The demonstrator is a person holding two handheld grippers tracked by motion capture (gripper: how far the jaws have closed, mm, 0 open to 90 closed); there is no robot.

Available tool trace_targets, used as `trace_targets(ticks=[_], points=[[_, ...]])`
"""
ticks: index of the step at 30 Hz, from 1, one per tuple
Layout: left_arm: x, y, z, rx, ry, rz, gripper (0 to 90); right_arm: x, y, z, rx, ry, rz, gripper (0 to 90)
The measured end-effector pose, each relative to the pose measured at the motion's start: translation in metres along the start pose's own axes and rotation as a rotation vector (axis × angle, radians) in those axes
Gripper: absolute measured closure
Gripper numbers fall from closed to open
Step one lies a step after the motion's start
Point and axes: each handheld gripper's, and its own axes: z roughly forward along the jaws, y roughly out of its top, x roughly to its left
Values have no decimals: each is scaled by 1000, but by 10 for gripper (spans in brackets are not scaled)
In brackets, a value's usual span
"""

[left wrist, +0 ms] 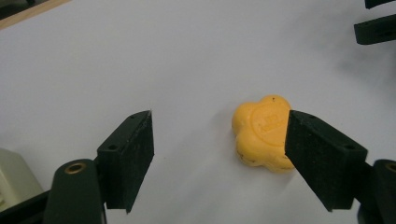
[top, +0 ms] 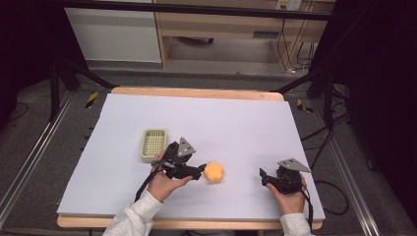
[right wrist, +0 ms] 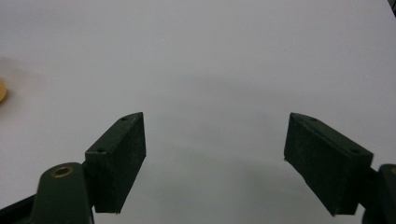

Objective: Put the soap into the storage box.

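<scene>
Left tool (left wrist: 219, 156) is standing open; its right jaw, overlapping the orange toy (left wrist: 259, 133), is risking knocking it aside.

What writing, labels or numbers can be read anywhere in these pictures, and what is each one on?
Nothing here reads clearly enough to quote.
Orange flower-shaped piece: raised marks stamped in a ring on its top, too blurred to read.
Yellow-and-black strips on the floor beside the table: stripes only, no words.
White plate on the wooden furniture at the back: too small to tell if it carries text.
Cream basket: no lettering visible.
</scene>
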Motion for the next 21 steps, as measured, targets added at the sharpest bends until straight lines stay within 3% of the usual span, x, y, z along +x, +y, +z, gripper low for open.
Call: trace_targets(ticks=[21], points=[[-18, 9, 27, 70, -53, 39, 211, 0, -2, -5, -3, 14, 8, 213]])
